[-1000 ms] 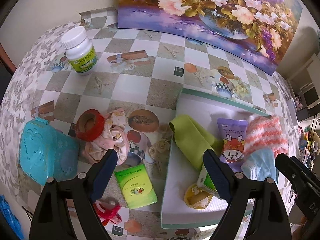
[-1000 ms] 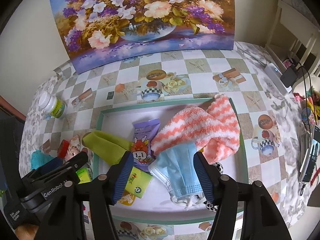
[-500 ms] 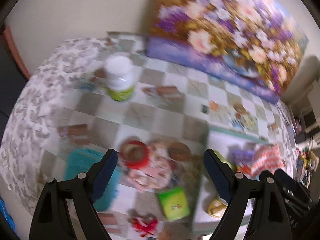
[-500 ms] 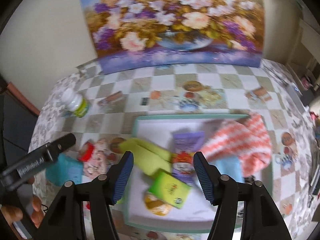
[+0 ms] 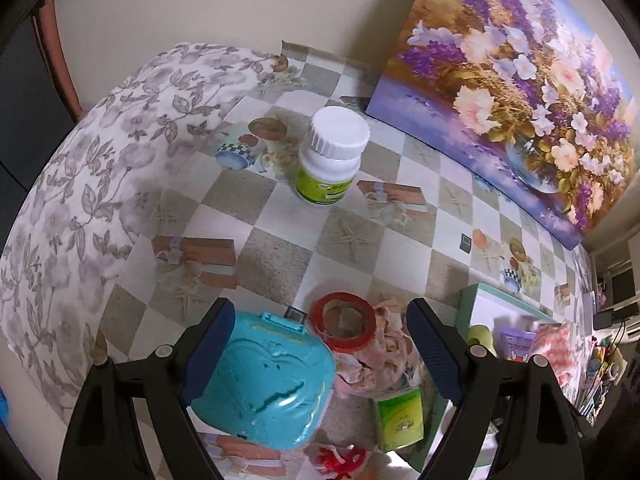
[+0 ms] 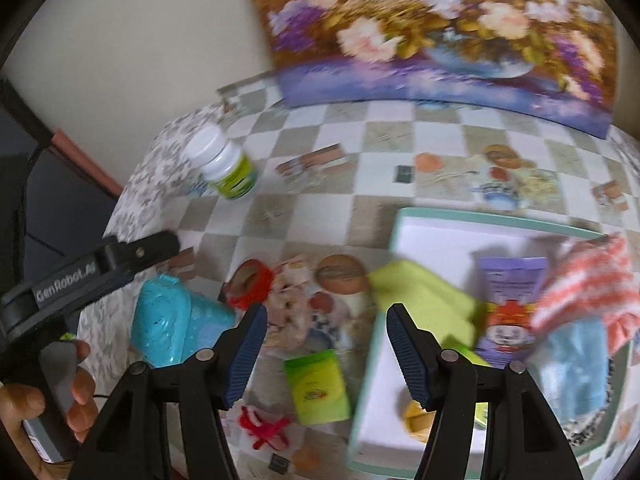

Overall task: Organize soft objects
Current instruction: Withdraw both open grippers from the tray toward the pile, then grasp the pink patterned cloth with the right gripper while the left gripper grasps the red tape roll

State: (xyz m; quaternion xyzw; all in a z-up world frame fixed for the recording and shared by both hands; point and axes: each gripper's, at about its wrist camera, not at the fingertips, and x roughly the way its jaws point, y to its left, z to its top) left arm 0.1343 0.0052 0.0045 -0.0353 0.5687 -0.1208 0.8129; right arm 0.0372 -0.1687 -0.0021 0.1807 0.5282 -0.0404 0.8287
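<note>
My left gripper (image 5: 320, 344) is open and empty above a turquoise plastic case (image 5: 264, 384) and a red tape roll (image 5: 345, 321). A pink patterned cloth (image 5: 376, 360) lies right of the roll. My right gripper (image 6: 324, 344) is open and empty above the same cloth (image 6: 288, 296), with a green tissue pack (image 6: 320, 384) and a red knitted piece (image 6: 264, 426) below it. The white tray (image 6: 424, 240) holds a green cloth (image 6: 424, 296), a purple pouch (image 6: 508, 312), a striped sock (image 6: 588, 280) and a blue mask (image 6: 576, 364).
A white pill bottle (image 5: 332, 156) stands at the back of the checkered table. A flower painting (image 5: 520, 72) leans on the wall. The left gripper body (image 6: 80, 276) and hand show at the left of the right wrist view.
Both grippers have swung left, away from the tray and towards the loose items on the table. Both stay open and empty.
</note>
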